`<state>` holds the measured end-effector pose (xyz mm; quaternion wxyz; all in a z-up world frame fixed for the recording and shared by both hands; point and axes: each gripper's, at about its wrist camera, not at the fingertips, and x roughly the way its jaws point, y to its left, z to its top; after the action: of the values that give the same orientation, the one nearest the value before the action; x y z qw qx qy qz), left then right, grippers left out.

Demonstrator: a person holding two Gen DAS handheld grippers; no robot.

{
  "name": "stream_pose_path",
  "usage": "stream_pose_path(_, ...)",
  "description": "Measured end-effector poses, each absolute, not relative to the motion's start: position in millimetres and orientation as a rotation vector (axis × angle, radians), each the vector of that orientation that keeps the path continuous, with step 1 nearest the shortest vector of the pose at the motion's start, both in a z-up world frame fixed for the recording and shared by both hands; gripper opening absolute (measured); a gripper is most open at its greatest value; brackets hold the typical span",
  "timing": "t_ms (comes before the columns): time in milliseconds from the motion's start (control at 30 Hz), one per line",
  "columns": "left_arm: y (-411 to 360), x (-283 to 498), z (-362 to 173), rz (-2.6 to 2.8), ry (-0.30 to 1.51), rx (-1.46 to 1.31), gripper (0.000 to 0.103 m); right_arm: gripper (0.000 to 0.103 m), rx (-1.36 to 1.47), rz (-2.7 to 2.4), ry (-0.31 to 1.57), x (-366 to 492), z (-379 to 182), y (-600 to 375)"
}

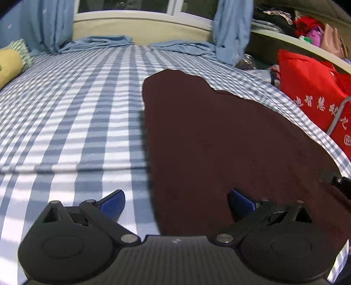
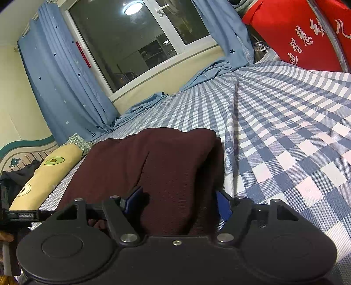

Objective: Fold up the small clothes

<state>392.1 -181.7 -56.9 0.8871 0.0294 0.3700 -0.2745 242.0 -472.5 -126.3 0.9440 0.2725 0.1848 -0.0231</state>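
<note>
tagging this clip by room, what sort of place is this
Most likely a bedroom: the dark maroon garment lies on a bed with a blue checked sheet, a yellow avocado-print bolster beside it, and blue star curtains frame a window.

This is a bedroom in a home. A bed (image 1: 72, 114) with a blue-and-white checked sheet fills most of both views. Behind the bed, a window (image 2: 131, 43) shows darkness outside and mirrors a ceiling lamp, with blue star-printed curtains (image 2: 61, 87) hanging at each side of it. A yellow avocado-print pillow (image 2: 46, 175) lies at the bed's edge. Beside the bed stands a red bag (image 1: 311, 92), with piled clothes (image 1: 276, 15) on a ledge above.
</note>
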Motion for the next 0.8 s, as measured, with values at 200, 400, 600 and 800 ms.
stream_pose_path(200, -184.9, 399.0, -60.9, -0.619, 0.753, 0.081, 0.103, 0.073, 0.563, -0.045, 0.379, 242.3, -127.5, -474.4)
stream_pose_path(400, -180.1, 398.0, -64.8, -0.64, 0.729, 0.063, 0.103, 0.074, 0.565, -0.043, 0.38, 242.8, -127.7, -475.0)
stream_pose_path(600, -182.2, 399.0, -62.2, -0.657, 0.712, 0.096, 0.103, 0.074, 0.563, -0.042, 0.386, 244.2, -127.3, -475.1)
stream_pose_path(800, -185.7, 397.4, -58.3, -0.656, 0.703, 0.14, 0.103, 0.075, 0.54, -0.052, 0.417, 249.5, -122.4, -473.0)
